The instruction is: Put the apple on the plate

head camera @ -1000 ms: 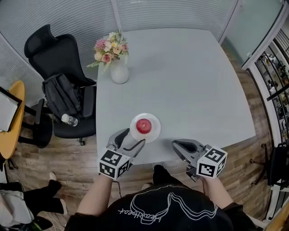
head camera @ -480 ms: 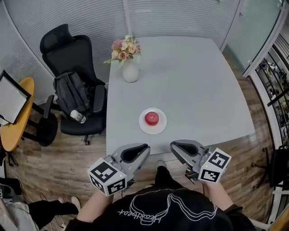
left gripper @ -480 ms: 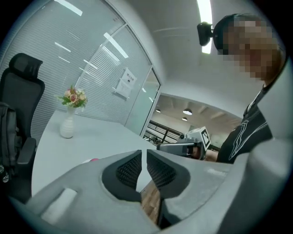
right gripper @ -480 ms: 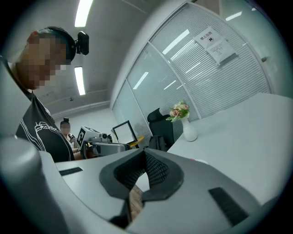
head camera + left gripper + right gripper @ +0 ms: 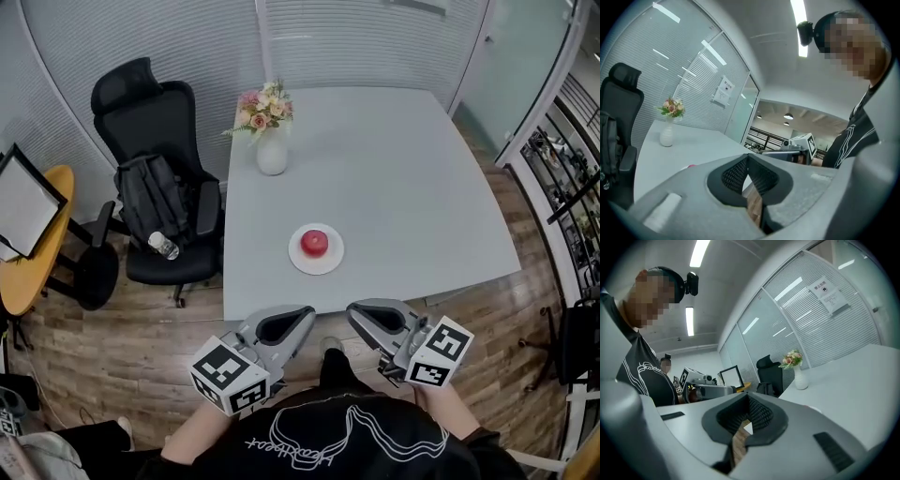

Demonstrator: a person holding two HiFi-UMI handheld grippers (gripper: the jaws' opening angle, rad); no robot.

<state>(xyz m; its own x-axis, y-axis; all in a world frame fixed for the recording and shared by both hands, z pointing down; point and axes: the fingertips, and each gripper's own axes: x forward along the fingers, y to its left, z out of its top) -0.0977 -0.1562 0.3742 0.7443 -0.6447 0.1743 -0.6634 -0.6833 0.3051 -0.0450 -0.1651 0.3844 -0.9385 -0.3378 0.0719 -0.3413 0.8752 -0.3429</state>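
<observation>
A red apple (image 5: 314,242) rests in the middle of a small white plate (image 5: 330,262) near the front edge of the grey table (image 5: 394,169). Both grippers hang in front of the person's chest, off the table's near edge and clear of the plate. My left gripper (image 5: 306,315) is shut with nothing between its pads, as its own view (image 5: 747,157) confirms. My right gripper (image 5: 353,313) is also shut and empty, its jaws meeting at the tip (image 5: 749,397). Their tips point towards each other.
A white vase of flowers (image 5: 271,150) stands at the table's far left corner. A black office chair (image 5: 150,178) with a backpack and a bottle stands left of the table. A yellow round table (image 5: 28,272) is further left. Glass walls lie behind, a railing on the right.
The left gripper stood open beside the plate; it has drawn back off the table towards the person and closed. The right gripper also pulled back. The apple stayed on the plate.
</observation>
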